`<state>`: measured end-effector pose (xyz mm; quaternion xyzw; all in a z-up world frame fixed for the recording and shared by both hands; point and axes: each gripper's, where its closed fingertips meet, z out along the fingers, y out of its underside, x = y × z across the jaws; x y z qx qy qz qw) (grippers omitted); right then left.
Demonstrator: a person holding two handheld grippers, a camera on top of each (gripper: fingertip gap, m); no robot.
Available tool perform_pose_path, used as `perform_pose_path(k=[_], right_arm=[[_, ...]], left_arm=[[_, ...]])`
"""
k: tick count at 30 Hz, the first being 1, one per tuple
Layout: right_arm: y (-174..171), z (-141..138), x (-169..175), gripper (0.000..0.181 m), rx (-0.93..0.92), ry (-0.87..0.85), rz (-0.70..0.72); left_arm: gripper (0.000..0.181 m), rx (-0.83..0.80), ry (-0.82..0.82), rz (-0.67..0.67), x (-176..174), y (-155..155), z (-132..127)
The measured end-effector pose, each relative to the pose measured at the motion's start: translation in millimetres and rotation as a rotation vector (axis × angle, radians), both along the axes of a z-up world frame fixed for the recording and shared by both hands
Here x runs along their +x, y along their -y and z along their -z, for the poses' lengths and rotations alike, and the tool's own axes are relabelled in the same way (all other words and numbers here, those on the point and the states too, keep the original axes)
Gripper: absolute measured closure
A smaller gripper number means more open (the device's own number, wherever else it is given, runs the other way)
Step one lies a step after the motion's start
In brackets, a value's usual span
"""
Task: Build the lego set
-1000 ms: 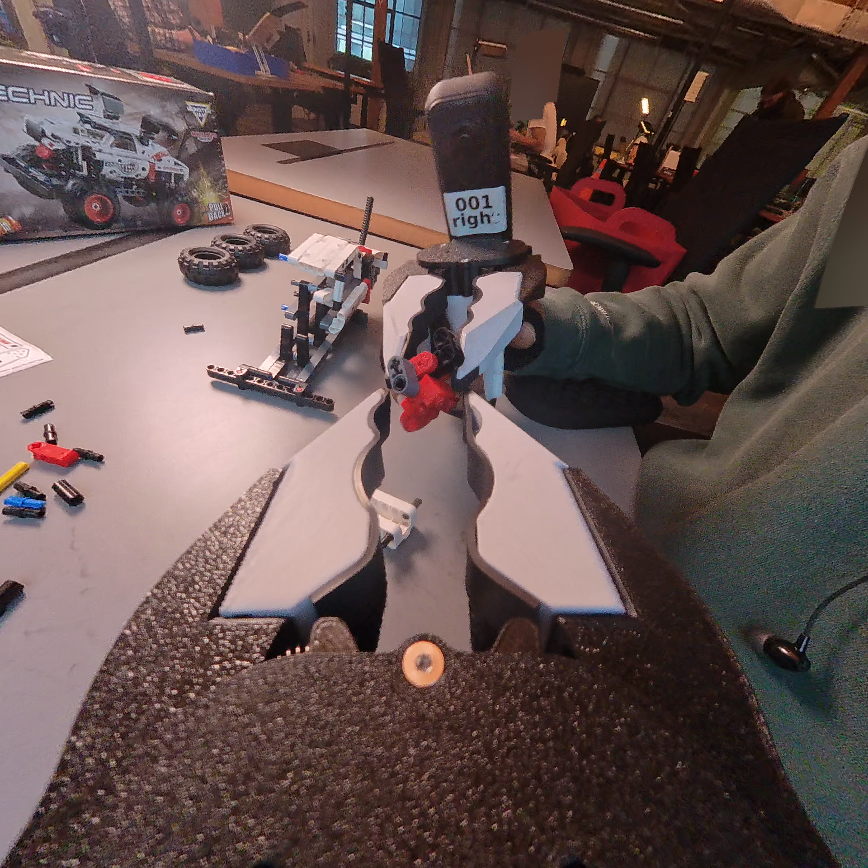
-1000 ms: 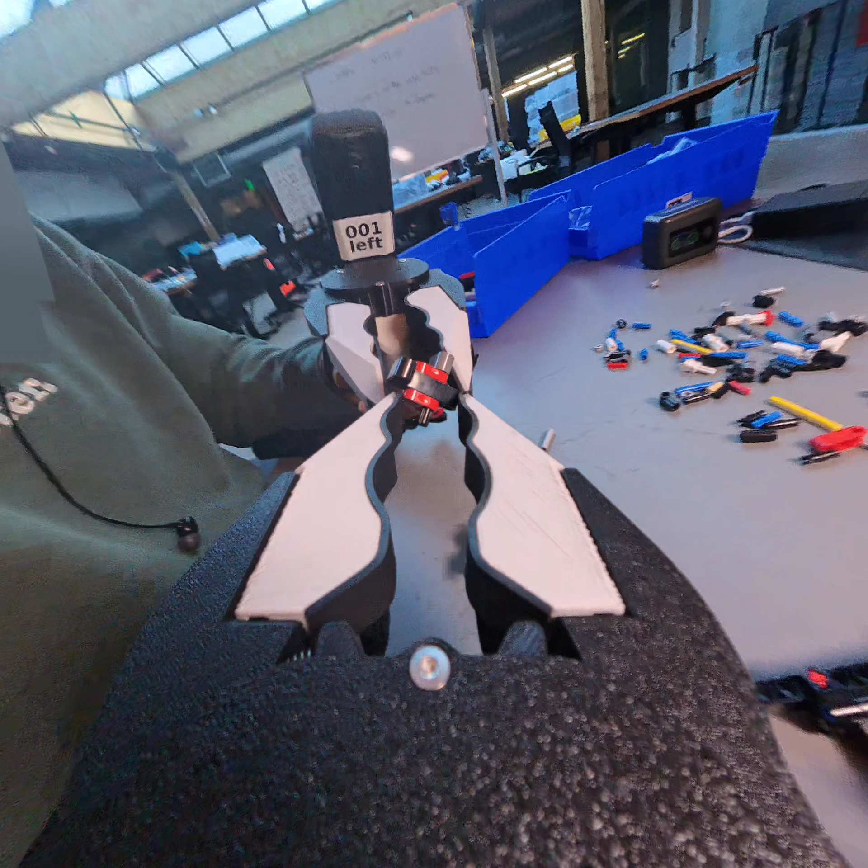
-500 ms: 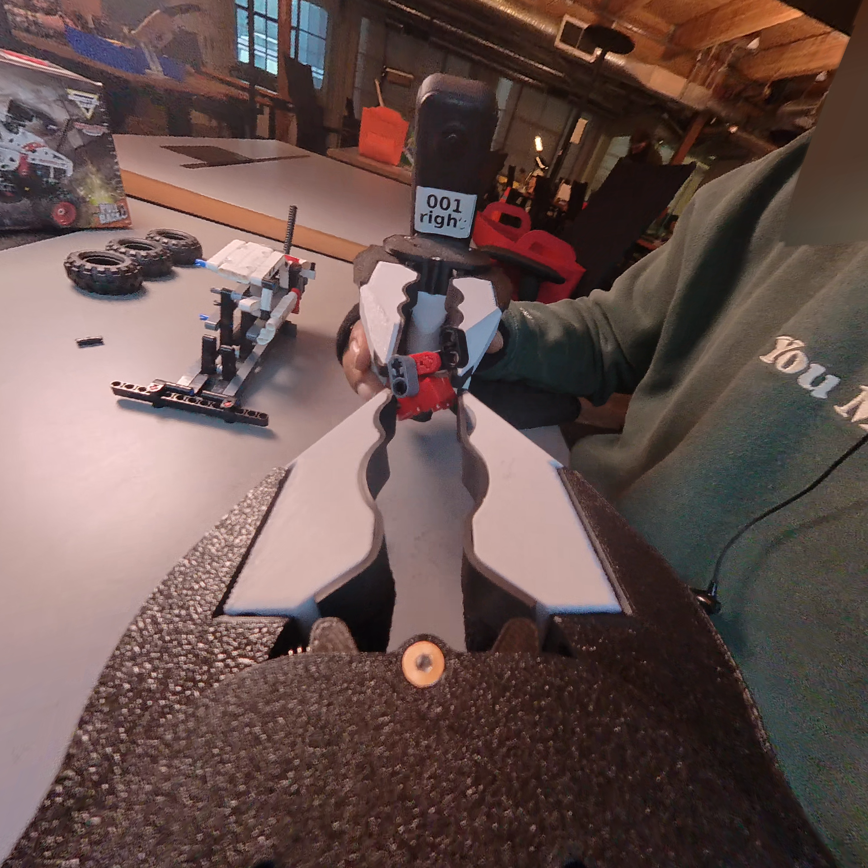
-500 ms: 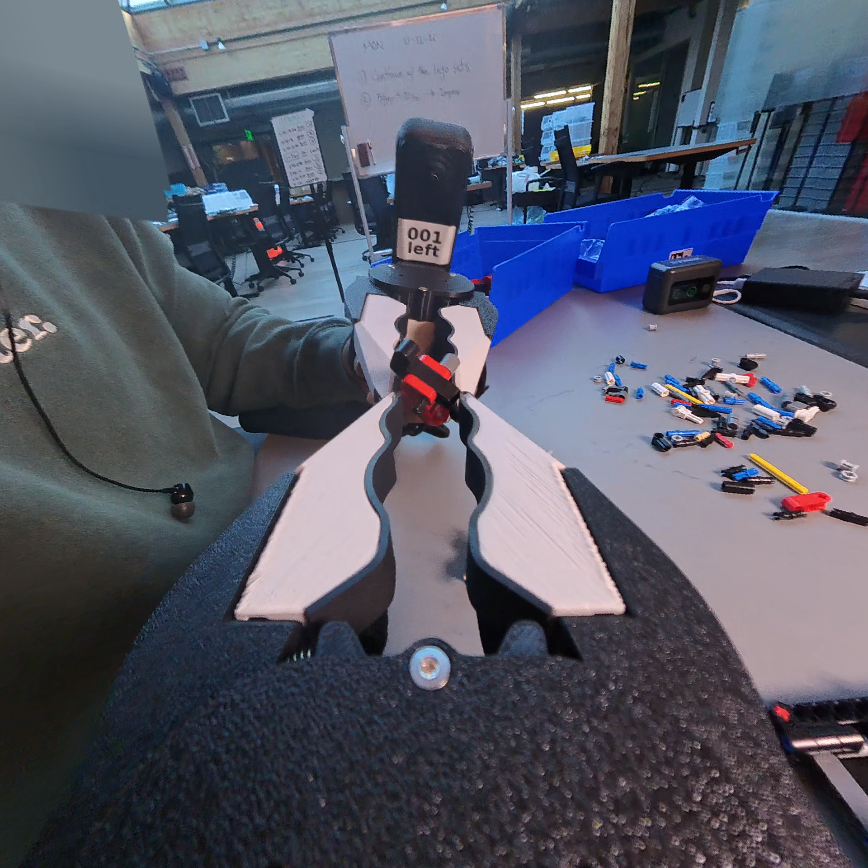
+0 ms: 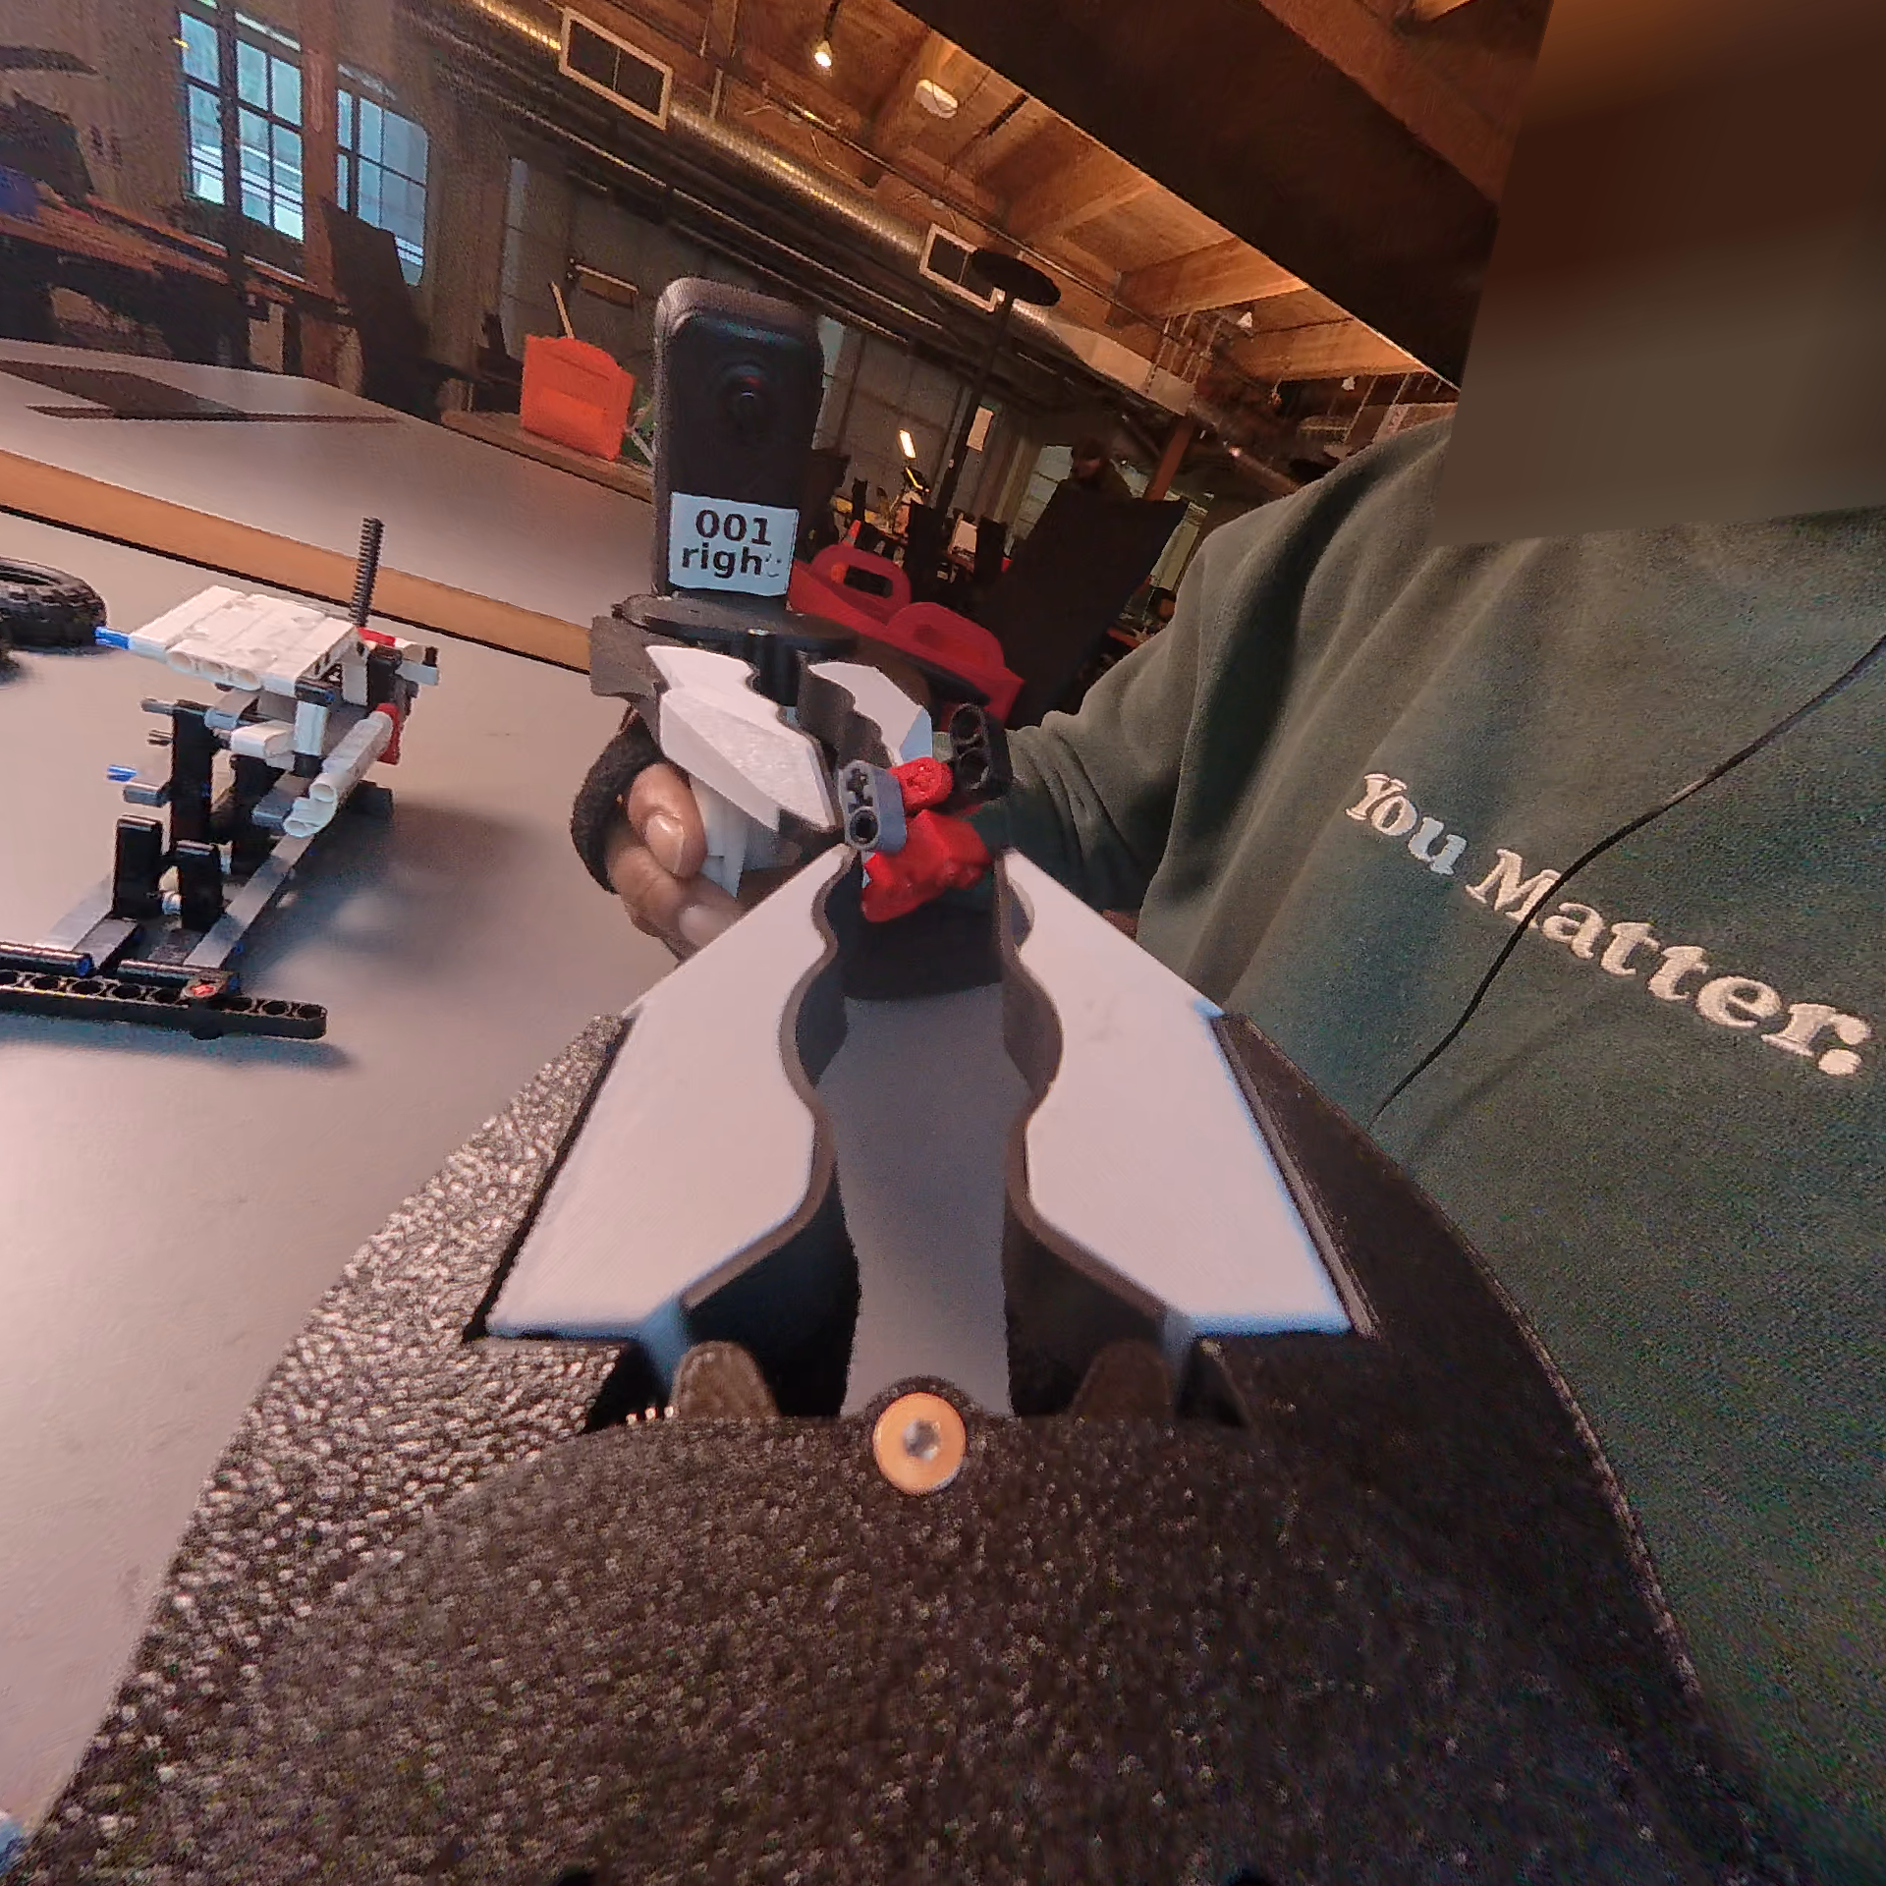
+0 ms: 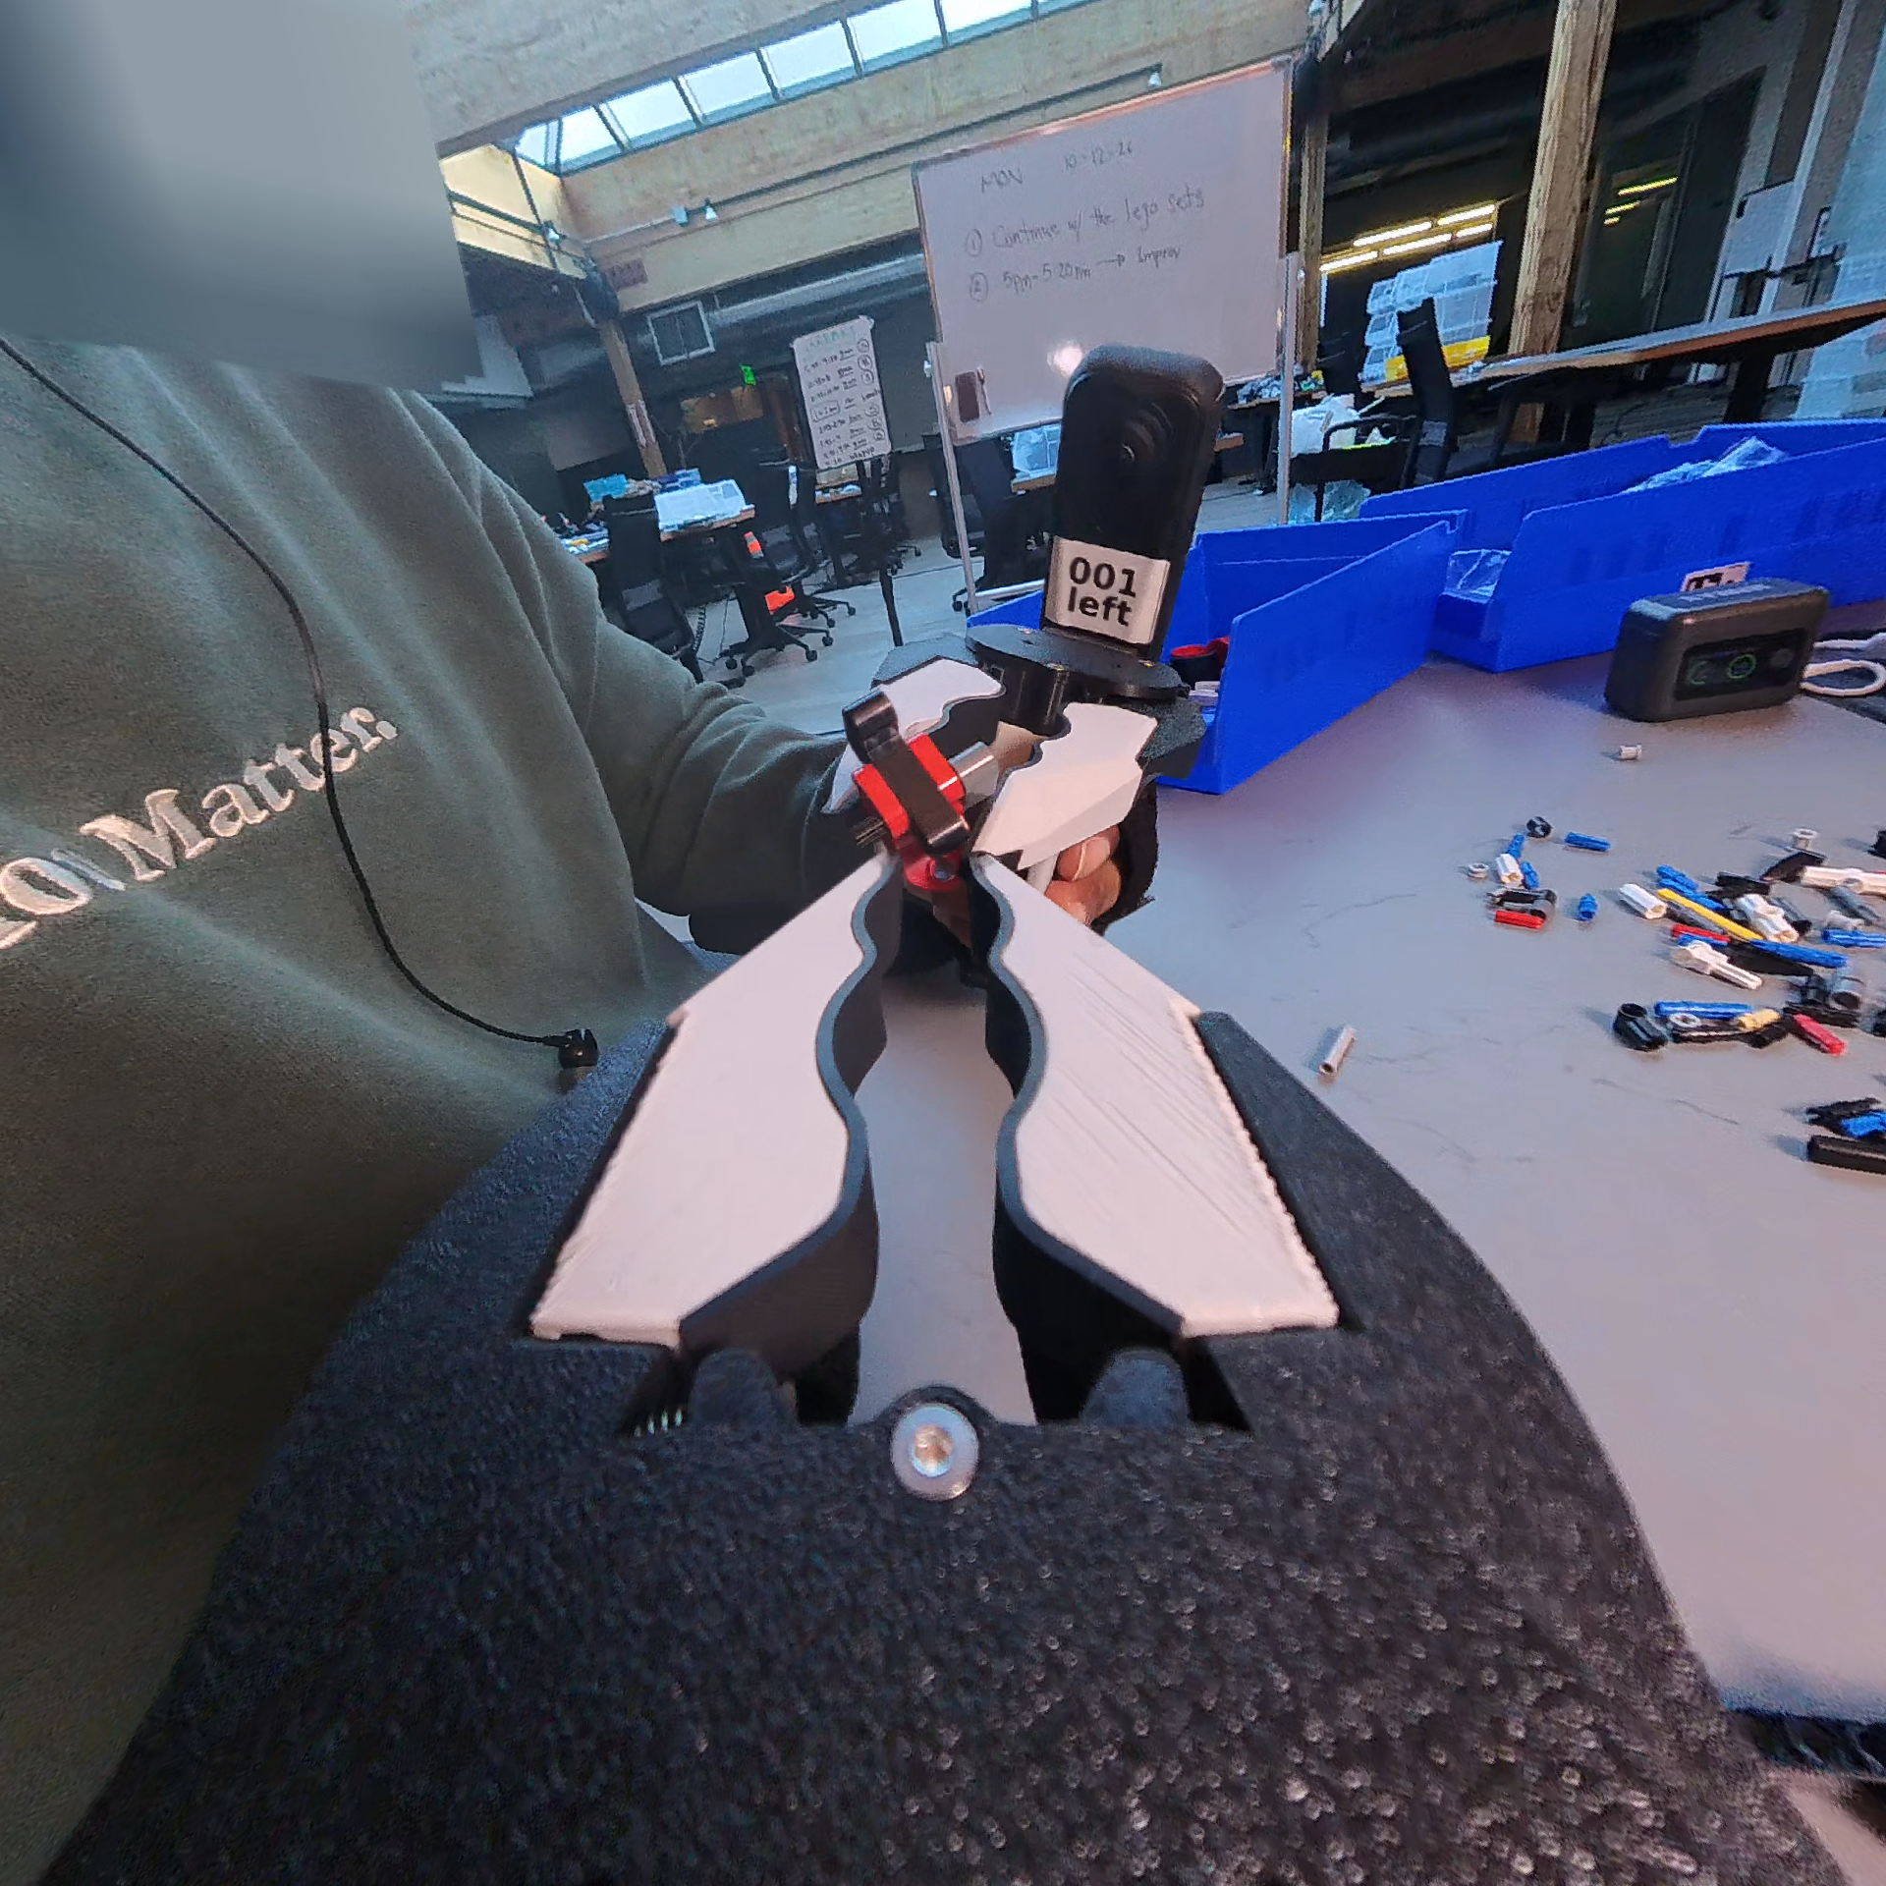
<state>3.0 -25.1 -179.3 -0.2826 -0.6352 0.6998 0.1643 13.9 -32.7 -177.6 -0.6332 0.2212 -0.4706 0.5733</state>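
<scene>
A small red, grey and black Lego sub-assembly (image 5: 924,852) hangs in the air between my two grippers, close to the person's green sweater. My left gripper (image 5: 924,876) is shut around its red part. My right gripper (image 6: 934,870) faces the left one tip to tip and is shut on the red end of the same sub-assembly (image 6: 898,801). A grey connector (image 5: 867,801) and a black connector (image 5: 975,755) stick out of it. The partly built white and black chassis (image 5: 235,765) stands on the grey table (image 5: 306,1174), to the left.
A black tyre (image 5: 46,607) lies behind the chassis. Several loose coloured pieces (image 6: 1735,939) are spread on the table at the right, with a single grey pin (image 6: 1335,1051) nearer. Blue bins (image 6: 1327,633) and a black device (image 6: 1715,663) stand at the back. The grippers are tip to tip, or close to it.
Both grippers have risen from the table with the sub-assembly between them and swung towards the person's chest. The sub-assembly has turned, so the black connector now stands off to one side.
</scene>
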Motion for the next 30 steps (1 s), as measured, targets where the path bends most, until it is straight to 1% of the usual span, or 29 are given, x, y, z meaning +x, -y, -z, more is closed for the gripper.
perform_pose_path(k=[2,4,7,11,19,22,24,26,30], right_arm=[[0.9,-0.5,0.7,0.167,0.009,-0.008,0.0],[-0.1,1.4,-1.8,0.159,0.025,-0.006,0.018],[2.6,3.6,-0.3,0.158,0.037,-0.005,0.005],[8.8,6.6,2.6,0.162,0.084,-0.026,-0.005],[7.6,8.6,3.5,0.165,0.129,-0.047,-0.001],[4.2,10.2,2.1,0.167,0.152,-0.05,0.017],[-1.3,8.1,0.4,0.181,0.153,-0.063,0.045],[-3.5,10.2,-0.1,0.181,0.174,-0.055,0.053],[-1.5,15.7,-2.2,0.181,0.206,-0.049,0.064]], left_arm=[[0.156,0.003,0.003,0.006,0.4,0.7,-0.6],[0.156,0.006,0.014,0.015,0.4,1.8,-2.0],[0.156,0.002,0.003,0.022,2.8,2.3,-0.3],[0.157,-0.002,0.003,0.059,8.3,6.0,1.2],[0.157,-0.023,0.014,0.077,9.1,6.7,2.7],[0.156,-0.036,0.012,0.062,7.1,4.2,4.6],[0.161,-0.046,0.012,0.041,3.1,1.8,5.8],[0.162,-0.059,0.001,0.006,-2.3,-2.2,7.9],[0.162,-0.071,-0.036,-0.012,-1.9,-4.7,13.0]])
